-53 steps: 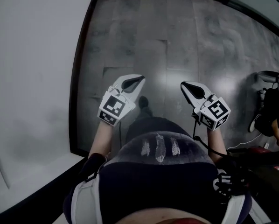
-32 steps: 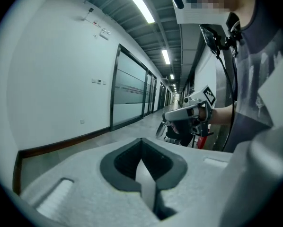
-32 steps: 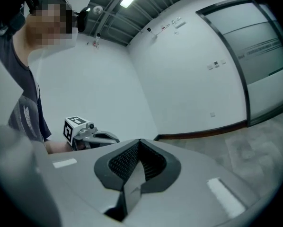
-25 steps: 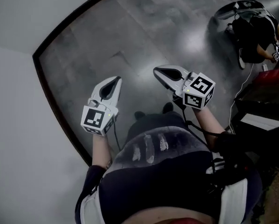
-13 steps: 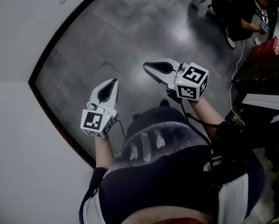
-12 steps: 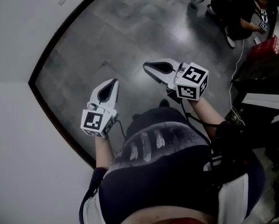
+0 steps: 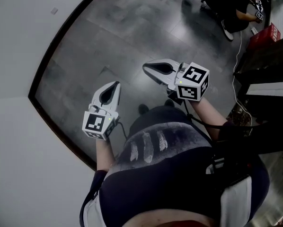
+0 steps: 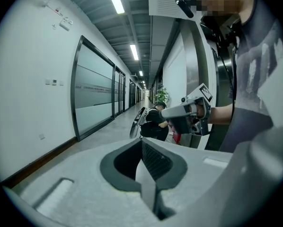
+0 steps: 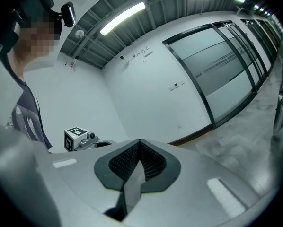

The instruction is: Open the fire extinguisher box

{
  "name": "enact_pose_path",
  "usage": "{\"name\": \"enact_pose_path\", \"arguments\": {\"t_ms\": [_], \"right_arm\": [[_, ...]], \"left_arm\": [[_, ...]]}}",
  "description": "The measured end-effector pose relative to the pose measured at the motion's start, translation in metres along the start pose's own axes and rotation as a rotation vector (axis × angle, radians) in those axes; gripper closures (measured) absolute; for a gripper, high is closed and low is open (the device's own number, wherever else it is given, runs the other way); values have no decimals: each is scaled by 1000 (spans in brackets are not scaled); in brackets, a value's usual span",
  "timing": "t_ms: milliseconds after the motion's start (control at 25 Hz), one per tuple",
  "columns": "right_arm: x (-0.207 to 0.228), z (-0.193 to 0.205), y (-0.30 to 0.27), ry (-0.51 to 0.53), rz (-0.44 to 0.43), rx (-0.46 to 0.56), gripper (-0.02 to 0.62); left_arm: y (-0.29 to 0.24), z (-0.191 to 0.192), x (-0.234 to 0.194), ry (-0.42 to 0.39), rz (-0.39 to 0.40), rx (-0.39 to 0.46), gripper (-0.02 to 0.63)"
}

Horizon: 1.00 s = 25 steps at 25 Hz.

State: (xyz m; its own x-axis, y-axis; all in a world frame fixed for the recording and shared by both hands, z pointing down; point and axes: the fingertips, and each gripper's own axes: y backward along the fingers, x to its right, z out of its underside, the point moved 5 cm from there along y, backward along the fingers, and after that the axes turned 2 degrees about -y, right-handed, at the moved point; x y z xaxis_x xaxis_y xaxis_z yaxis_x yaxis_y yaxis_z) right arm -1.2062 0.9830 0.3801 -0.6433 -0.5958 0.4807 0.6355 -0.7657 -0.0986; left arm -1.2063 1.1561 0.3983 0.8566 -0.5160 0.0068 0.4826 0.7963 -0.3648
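Swinging round from the white wall (image 7: 18, 56) over the grey tiled floor (image 7: 108, 32), the left hand-held gripper (image 7: 116, 83) and right hand-held gripper (image 7: 146, 66) stay pressed together and empty, with no fire extinguisher box in view yet, so opening hasn't begun.

You hold both grippers out before your chest, near the middle of the head view. Your left gripper (image 7: 114, 86) points up the frame, jaws pressed together on nothing. Your right gripper (image 7: 148, 67) sits higher and points left, jaws likewise together and empty.
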Motion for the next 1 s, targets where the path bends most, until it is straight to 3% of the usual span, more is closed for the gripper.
{"name": "enact_pose_path", "arguments": {"t_ms": [360, 520, 1000], "right_arm": [[-40, -1, -41, 54, -9, -53, 595], [-50, 10, -62, 47, 9, -58, 595], [-54, 12, -44, 21, -5, -35, 595]], "left_arm": [[24, -9, -40, -43, 41, 32, 606], [40, 10, -56, -19, 55, 52, 606], [37, 11, -37, -34, 74, 45, 606]]}}
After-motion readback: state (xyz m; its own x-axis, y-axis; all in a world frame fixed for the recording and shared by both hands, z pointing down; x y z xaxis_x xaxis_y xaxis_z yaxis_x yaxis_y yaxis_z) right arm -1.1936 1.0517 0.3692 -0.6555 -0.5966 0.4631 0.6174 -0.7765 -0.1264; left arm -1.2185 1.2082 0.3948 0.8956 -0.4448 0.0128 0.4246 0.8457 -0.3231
